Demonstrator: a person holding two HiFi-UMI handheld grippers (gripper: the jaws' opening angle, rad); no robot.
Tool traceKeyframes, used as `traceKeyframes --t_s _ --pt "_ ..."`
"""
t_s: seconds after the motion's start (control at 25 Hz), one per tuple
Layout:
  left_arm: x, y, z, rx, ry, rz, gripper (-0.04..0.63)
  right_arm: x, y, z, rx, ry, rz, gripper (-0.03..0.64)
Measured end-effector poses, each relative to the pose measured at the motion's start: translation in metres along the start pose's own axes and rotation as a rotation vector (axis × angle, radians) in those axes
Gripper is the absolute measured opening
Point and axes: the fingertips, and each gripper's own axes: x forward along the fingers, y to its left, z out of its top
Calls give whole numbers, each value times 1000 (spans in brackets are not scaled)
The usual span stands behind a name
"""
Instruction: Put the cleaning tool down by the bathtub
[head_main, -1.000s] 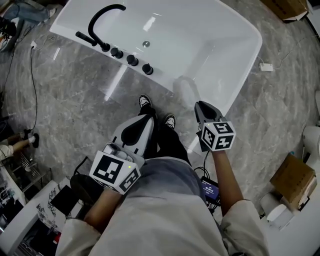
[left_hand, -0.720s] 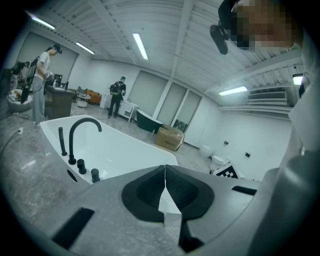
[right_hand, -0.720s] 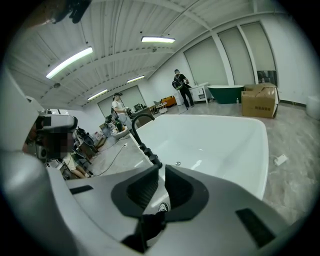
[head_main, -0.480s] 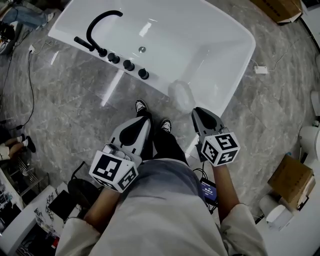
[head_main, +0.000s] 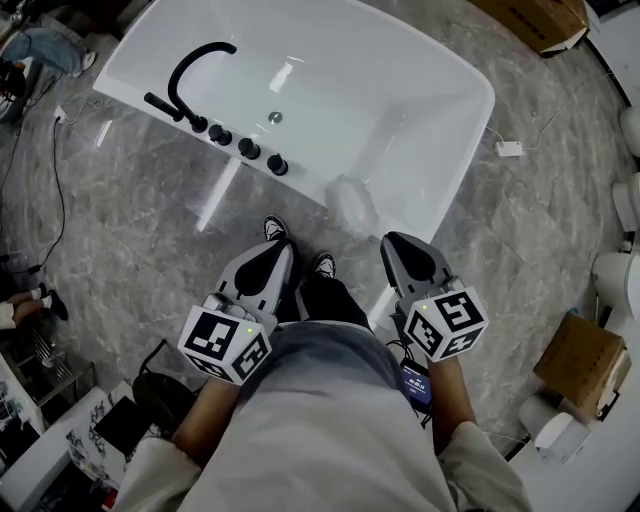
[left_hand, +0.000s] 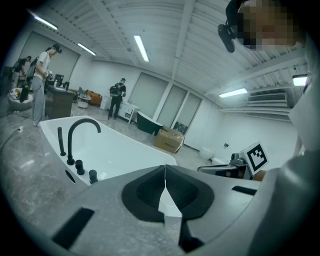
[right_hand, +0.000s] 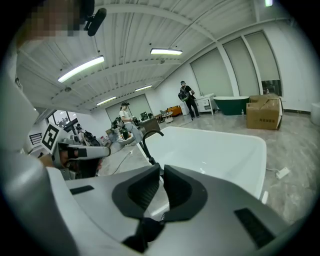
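The head view looks steeply down from above the person onto the bathtub (head_main: 400, 90) at the far side and the grey floor (head_main: 130, 230) around it, with the person's own shoes (head_main: 277, 230) near the middle. The left gripper view sits low at the person's left, facing level and forward across the bathtub's near rim, fairly close to the black tap (left_hand: 70, 143). The right gripper view sits low at the right, also level, looking over the bathtub's right end towards the tap. All three share the bathtub and tap. Both gripper views also take in the cardboard box (left_hand: 168, 140) and dark green tub (left_hand: 148, 123) far behind.
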Motion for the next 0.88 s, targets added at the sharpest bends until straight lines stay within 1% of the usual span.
traceKeyframes --t_s 0.16,0.32,0.6,0.88 --pt "3 -2 5 19 -7 -22 9 -11 7 15 -11 -32 -2 26" --pt "1 -5 19 38 -27 -35 9 -24 14 27 -15 -63 -11 26" --pt "-4 -18 43 67 -73 -66 9 -46 19 43 -29 -116 -58 17" --pt "-5 -31 53 86 -95 -86 9 -58 16 54 -54 -144 -86 11"
